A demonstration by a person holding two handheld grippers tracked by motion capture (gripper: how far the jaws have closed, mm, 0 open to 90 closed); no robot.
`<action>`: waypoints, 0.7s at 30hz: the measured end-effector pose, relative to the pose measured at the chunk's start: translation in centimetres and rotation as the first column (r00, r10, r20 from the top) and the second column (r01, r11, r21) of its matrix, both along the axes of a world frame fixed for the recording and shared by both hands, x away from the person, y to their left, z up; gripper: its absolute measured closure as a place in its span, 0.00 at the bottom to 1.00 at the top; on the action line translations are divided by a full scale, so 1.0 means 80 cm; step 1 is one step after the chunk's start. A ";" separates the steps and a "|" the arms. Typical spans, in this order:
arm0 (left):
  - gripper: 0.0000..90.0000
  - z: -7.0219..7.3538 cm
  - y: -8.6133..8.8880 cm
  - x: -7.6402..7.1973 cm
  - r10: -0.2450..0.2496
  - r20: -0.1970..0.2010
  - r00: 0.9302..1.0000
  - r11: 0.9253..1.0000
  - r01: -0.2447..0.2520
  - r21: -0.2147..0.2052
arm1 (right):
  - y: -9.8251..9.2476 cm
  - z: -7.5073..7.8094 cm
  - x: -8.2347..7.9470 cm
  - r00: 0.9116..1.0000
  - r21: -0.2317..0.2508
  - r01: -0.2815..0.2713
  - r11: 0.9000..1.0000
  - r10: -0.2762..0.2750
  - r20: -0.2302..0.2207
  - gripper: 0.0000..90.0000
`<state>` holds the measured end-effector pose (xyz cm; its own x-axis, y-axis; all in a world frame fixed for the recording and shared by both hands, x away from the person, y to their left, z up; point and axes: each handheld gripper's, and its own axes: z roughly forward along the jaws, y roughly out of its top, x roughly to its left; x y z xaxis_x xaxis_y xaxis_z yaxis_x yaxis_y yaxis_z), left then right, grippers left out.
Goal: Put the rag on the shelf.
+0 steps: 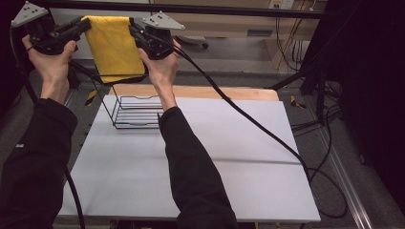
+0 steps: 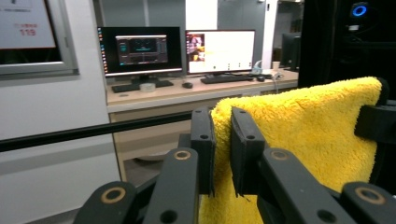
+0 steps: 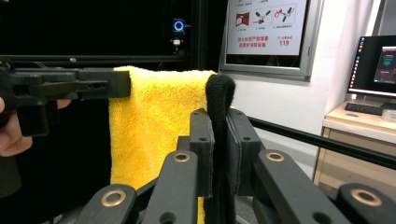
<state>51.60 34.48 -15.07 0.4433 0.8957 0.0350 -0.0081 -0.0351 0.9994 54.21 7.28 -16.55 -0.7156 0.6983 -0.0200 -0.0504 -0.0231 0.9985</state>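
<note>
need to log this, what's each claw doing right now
left claw: closed on a top corner of the yellow towel
right claw: closed on the towel's other top corner

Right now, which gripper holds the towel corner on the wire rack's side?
The right gripper, shut on the yellow towel's right corner above the black wire rack; the left gripper pinches the opposite corner.

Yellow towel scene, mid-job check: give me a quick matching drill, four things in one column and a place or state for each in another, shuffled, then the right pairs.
Things:
1. yellow towel
2. wire rack
3. left hand-held gripper
4. right hand-held gripper

Places or states:
A. stands on the white table, near its far edge
B. shut on the towel's right top corner
C. hangs in the air, stretched between two grips
D. shut on the towel's left top corner

Pairs: 1-C, 2-A, 3-D, 4-B
</note>
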 end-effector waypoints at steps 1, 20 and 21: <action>0.90 -0.004 -0.001 -0.002 -0.005 0.001 1.000 1.000 0.005 0.004 | -0.003 -0.002 -0.001 1.000 -0.002 0.000 1.000 0.000 -0.001 0.92; 0.90 -0.043 0.010 -0.044 -0.053 0.025 0.998 0.999 0.052 0.014 | -0.005 -0.039 -0.032 0.998 -0.070 -0.036 0.997 0.039 0.044 0.91; 0.90 -0.044 0.010 -0.046 -0.053 0.026 0.998 0.998 0.053 0.016 | -0.004 -0.040 -0.034 0.998 -0.076 -0.035 0.996 0.039 0.045 0.91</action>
<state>47.93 35.31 -18.62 0.4888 0.8703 0.0607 -0.0362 -0.0493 0.9981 51.52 6.97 -19.73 -0.7378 0.6668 -0.1054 -0.0975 0.0493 0.9940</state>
